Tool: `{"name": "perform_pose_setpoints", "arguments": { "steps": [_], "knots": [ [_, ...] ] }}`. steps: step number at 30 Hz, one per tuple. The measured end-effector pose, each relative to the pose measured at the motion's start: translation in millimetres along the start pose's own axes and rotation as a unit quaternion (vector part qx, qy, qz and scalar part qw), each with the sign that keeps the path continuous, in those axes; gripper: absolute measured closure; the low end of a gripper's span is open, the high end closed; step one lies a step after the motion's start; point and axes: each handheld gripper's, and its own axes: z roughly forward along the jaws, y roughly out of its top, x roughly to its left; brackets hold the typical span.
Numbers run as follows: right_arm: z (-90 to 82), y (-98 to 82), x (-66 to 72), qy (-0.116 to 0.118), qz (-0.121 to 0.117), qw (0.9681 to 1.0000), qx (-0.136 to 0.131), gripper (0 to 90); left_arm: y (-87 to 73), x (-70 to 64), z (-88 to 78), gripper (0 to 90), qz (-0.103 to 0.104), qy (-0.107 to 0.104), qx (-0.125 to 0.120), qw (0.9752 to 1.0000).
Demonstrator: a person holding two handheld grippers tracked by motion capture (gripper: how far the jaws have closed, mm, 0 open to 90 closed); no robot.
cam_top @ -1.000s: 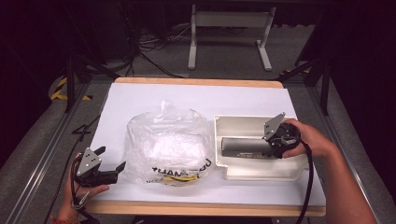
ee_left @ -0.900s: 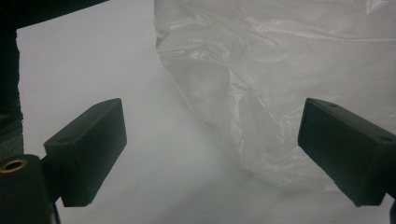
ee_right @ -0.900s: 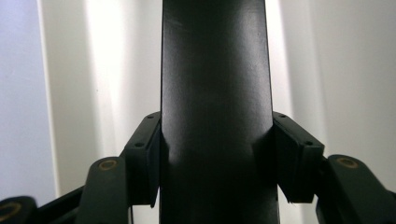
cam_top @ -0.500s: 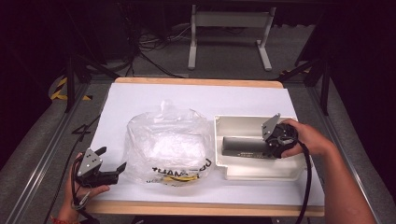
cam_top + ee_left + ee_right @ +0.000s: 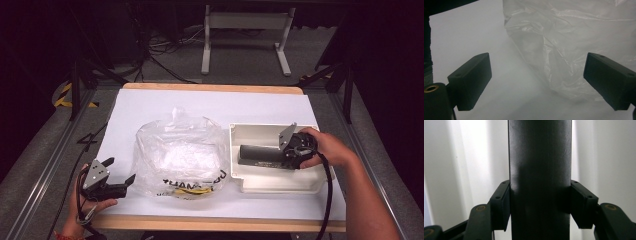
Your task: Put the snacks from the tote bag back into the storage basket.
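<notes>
Clamping one dark bar (image 5: 539, 180), right gripper (image 5: 286, 154) has both jaws pressed on its sides; bar lies flat inside the one white tray (image 5: 280, 184), stretching away ahead of the jaws. Left gripper (image 5: 120, 176) spread wide, nothing between, with one clear plastic bag (image 5: 180, 155) just ahead of its tips, on the tabletop (image 5: 150, 107). Judging progress: grasp made, bar not lifted out; carrying it to the bag looks left, bag not yet held. Count: one bar, one tray, one bag, two grippers.
</notes>
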Motion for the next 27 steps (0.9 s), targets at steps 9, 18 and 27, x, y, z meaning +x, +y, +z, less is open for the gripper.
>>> {"name": "perform_pose_setpoints", "arguments": {
  "steps": [9,18,27],
  "knots": [
    [0.1,0.1,-0.2,-0.007,0.008,0.9999,0.003,40.3,0.0,0.0,-0.5,8.9,0.001,0.0,-0.001,1.0],
    [-3.1,-1.0,1.2,-0.022,0.018,0.9996,0.003,34.0,-0.1,-0.2,-1.0,8.9,0.0,-0.001,-0.002,1.0],
    [-8.0,-3.6,1.9,-0.035,0.023,0.9991,-0.006,31.8,-0.1,-0.2,-1.1,8.9,0.0,-0.002,-0.002,1.0]
  ]
}}
